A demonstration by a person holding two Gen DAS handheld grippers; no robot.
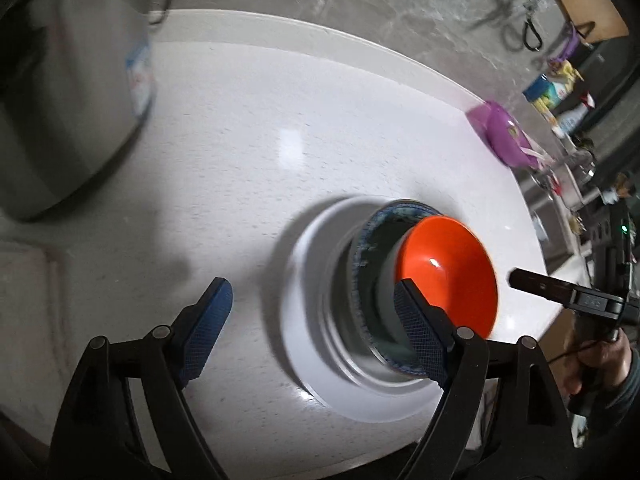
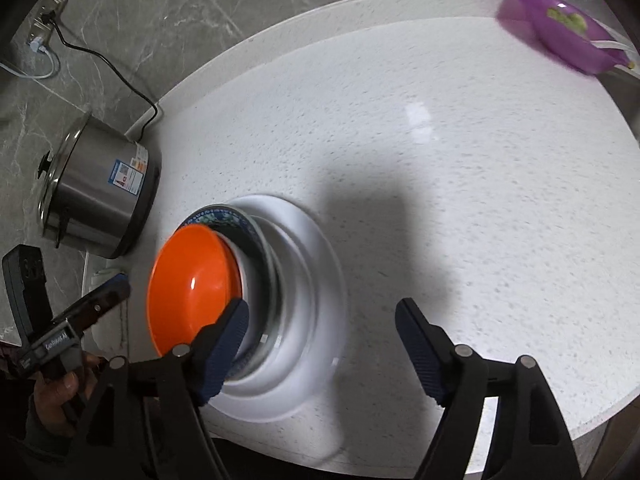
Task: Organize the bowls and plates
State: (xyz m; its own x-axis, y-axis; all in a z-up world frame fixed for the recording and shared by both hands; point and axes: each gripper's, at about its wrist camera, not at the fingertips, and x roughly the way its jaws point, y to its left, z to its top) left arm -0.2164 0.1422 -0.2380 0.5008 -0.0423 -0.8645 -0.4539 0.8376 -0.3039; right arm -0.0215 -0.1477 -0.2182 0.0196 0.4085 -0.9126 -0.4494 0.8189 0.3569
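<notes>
A stack of dishes stands on the white counter: a wide white plate (image 1: 304,320) (image 2: 320,256) at the bottom, then a blue-patterned bowl (image 1: 384,216) (image 2: 216,213), a white bowl, and an orange bowl (image 1: 452,264) (image 2: 188,280) on top. My left gripper (image 1: 312,285) is open above the stack's left side, with nothing between its pads. My right gripper (image 2: 322,304) is open over the stack's right side, also holding nothing. Each view shows the other gripper's finger (image 1: 536,282) (image 2: 108,292) beside the orange bowl, held by a hand.
A steel pot (image 1: 60,120) (image 2: 104,184) with a lid and power cord stands left of the stack. A purple bowl (image 1: 504,132) (image 2: 560,32) with food scraps sits at the counter's far right edge. Bottles and hanging utensils (image 1: 560,92) lie beyond it.
</notes>
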